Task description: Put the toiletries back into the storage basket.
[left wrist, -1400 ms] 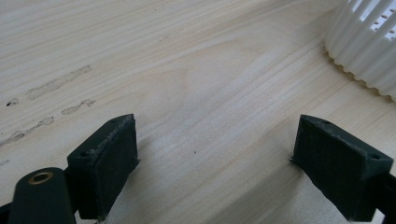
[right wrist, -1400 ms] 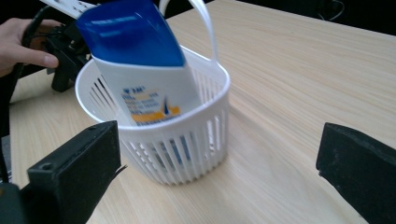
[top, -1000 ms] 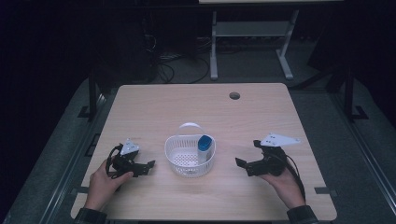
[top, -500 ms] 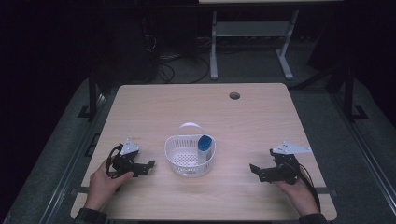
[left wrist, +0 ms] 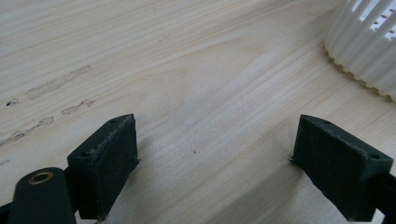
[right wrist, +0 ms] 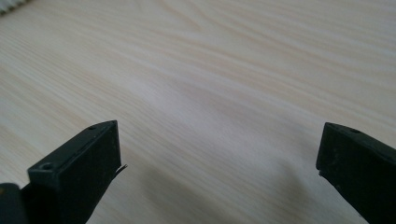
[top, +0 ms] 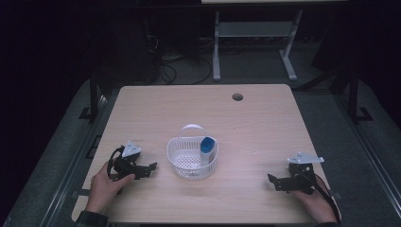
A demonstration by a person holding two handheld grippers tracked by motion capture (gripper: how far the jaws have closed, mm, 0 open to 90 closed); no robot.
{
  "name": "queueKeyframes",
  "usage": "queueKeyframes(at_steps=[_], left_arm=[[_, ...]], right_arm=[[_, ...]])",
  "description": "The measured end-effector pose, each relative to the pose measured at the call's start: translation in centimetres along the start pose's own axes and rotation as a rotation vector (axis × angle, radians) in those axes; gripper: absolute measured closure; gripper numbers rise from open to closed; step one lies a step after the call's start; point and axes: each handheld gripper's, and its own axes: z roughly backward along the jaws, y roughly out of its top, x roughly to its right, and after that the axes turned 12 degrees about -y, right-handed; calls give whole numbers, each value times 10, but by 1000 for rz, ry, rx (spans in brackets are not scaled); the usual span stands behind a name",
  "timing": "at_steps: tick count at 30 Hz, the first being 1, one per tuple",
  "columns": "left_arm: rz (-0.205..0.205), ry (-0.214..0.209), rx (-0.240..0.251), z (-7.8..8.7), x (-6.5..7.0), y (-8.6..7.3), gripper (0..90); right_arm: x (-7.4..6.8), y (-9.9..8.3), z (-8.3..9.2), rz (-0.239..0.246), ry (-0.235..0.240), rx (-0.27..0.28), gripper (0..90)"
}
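Both grippers, left (top: 150, 168) and right (top: 272, 179), rest spread and empty. Basket (top: 191, 158) lies ahead of the left fingers; the bottle (top: 207, 150) inside, probably upright, could topple if nudged.

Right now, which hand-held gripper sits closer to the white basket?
The left hand-held gripper, just beside the white basket; the right hand-held gripper rests farther off.

- One white slatted basket (top: 191, 158) with a single hoop handle, at the table's near middle.
- One blue-capped container (top: 207, 147), standing inside the basket at its right wall.
- Two grippers: the left gripper (top: 145, 169) and the right gripper (top: 275, 182), each with two black jaws spread apart.
- One table (top: 246, 127), with one round hole (top: 237, 97) far right.
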Motion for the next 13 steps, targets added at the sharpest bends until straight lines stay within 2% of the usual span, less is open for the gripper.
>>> queueKeyframes(at_steps=[4, 13], left_arm=[[0, 0, 0, 0, 0, 0, 130], [0, 0, 0, 0, 0, 0, 130]], right_arm=[[3, -6, -5, 12, -25, -26, 0], [5, -9, -6, 4, -22, -6, 0]])
